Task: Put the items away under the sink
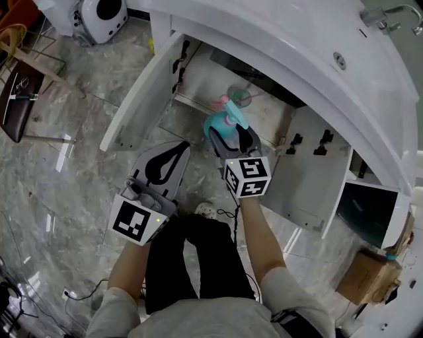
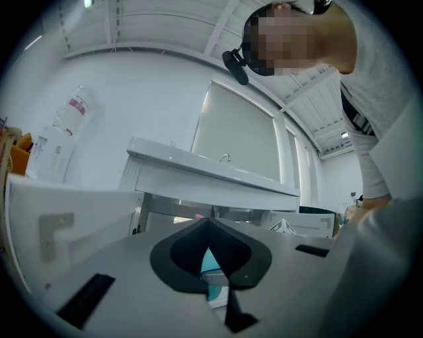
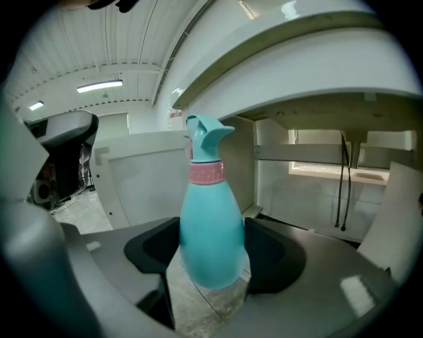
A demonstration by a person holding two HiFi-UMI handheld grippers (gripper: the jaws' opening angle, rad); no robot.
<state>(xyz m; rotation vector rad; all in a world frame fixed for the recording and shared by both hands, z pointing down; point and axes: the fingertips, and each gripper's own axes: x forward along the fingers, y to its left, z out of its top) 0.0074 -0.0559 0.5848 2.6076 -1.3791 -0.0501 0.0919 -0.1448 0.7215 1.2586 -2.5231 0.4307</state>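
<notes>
A teal spray bottle point(image 1: 223, 125) with a pink collar stands upright between the jaws of my right gripper point(image 1: 232, 140), which is shut on its body. In the right gripper view the bottle point(image 3: 208, 231) fills the middle, with the open sink cabinet point(image 3: 310, 185) behind it. In the head view the bottle hangs just in front of the cabinet opening point(image 1: 218, 82). My left gripper point(image 1: 173, 155) is lower left of it, shut and empty. The left gripper view shows its jaws point(image 2: 210, 224) closed tip to tip, with a sliver of the bottle point(image 2: 211, 264) behind them.
Both cabinet doors stand wide open, the left door point(image 1: 142, 92) and the right door point(image 1: 310, 171). Above is the white sink top point(image 1: 317, 39) with a faucet point(image 1: 390, 16). Pipes point(image 3: 342, 191) hang inside the cabinet. A cardboard box point(image 1: 370, 277) sits far right, a chair point(image 1: 16, 99) far left.
</notes>
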